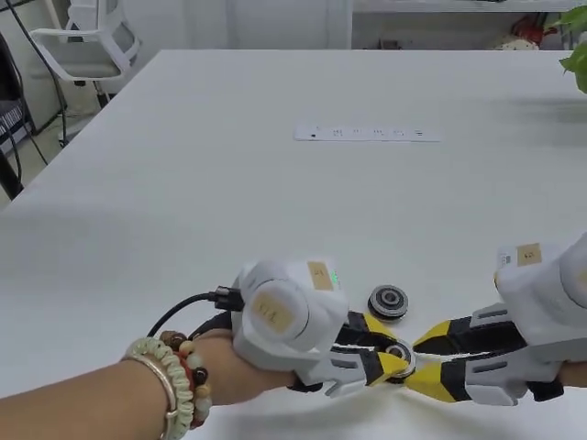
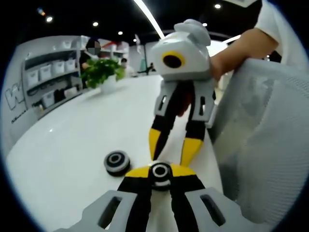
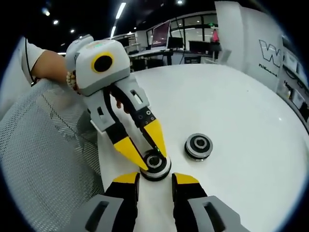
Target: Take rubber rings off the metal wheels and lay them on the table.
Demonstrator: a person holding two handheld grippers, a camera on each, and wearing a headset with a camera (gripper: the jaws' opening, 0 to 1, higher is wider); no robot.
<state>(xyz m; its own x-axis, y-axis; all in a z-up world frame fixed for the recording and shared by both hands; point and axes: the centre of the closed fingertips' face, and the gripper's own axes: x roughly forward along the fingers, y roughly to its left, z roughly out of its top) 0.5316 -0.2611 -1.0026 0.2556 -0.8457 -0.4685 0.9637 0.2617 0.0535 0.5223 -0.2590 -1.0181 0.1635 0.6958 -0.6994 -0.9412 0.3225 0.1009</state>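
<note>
A small metal wheel (image 1: 399, 352) with a black rubber ring sits between the yellow tips of my left gripper (image 1: 390, 354), which is shut on it just above the white table (image 1: 275, 183). In the left gripper view the held wheel (image 2: 161, 173) shows at the tips. My right gripper (image 1: 420, 361) faces it from the right, jaws open, tips close to that wheel (image 3: 155, 164). A second ringed wheel (image 1: 389, 301) lies flat on the table just behind; the second wheel (image 2: 117, 162) (image 3: 198, 146) shows in both gripper views.
A white power strip (image 1: 367, 134) lies mid-table, farther back. A white office chair (image 1: 87, 41) stands at the far left corner and a green plant (image 2: 101, 70) at the table's right side. A grey mesh chair back (image 3: 43, 159) is close by the near table edge.
</note>
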